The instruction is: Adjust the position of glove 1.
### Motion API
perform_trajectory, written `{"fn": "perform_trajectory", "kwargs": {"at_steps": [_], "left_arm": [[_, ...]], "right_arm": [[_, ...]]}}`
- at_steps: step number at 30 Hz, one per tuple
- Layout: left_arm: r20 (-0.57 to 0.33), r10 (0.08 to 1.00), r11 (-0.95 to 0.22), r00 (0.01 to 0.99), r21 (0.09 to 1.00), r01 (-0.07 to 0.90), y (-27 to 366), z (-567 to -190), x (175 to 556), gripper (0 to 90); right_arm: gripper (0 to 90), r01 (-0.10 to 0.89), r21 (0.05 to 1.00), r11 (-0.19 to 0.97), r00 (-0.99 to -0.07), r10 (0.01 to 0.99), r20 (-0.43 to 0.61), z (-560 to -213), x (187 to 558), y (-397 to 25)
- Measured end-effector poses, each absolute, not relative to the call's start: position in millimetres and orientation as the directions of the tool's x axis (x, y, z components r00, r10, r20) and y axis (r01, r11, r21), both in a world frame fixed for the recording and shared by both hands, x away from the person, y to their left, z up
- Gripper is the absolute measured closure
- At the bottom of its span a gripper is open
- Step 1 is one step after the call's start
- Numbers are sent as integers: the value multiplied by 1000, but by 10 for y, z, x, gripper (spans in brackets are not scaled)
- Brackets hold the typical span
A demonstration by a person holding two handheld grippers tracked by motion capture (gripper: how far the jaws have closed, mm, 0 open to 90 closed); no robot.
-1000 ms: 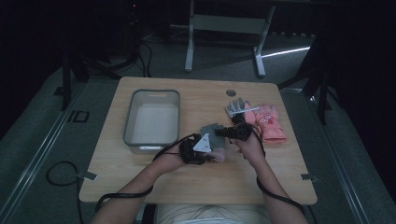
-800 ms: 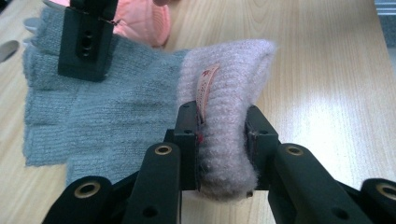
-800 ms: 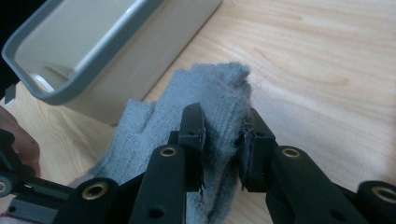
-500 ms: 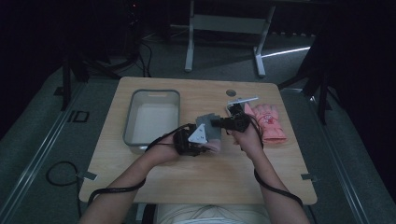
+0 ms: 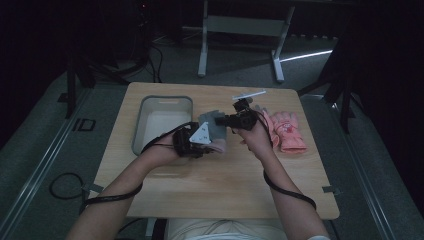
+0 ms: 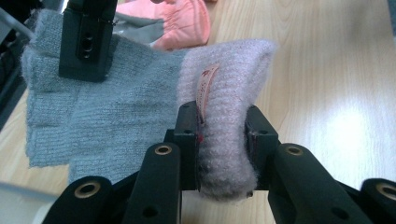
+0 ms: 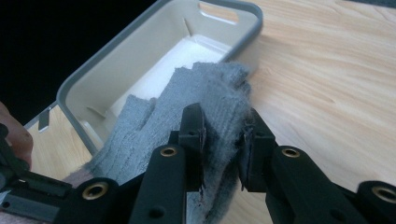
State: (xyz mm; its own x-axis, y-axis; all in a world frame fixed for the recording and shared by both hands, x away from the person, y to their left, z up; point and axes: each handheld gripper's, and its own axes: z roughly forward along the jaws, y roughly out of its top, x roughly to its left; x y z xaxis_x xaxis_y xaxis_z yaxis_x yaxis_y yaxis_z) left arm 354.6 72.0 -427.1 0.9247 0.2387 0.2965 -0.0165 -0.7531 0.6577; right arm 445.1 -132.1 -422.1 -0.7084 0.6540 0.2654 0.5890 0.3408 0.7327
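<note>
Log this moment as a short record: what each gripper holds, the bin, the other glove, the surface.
left gripper: shut on the pink cuff of the grey knit glove
right gripper: shut on the finger end of the same glove, held up between both hands
grey bin: on the table left of the glove, nothing inside it in the high view
pink gloves: lying flat at the table's right side
table: light wood, bare in front of the person

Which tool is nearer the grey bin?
Left. The left tool, shut on the glove's pink cuff, sits just beside the grey bin. The right tool, shut on the grey glove, is farther toward the pink gloves.
</note>
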Motion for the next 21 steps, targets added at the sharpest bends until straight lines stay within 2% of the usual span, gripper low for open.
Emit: {"fn": "perform_trajectory", "kwargs": {"at_steps": [16, 21], "left_arm": [[318, 281, -777, 905, 629, 21, 1206, -4205, 3541, 714], [313, 317, -786, 896, 615, 63, 1410, -4190, 3570, 712]], "right_arm": [[743, 547, 730, 410, -763, 603, 233, -4107, 4578, -698], [744, 542, 728, 419, -774, 587, 238, -4102, 4635, -477]]}}
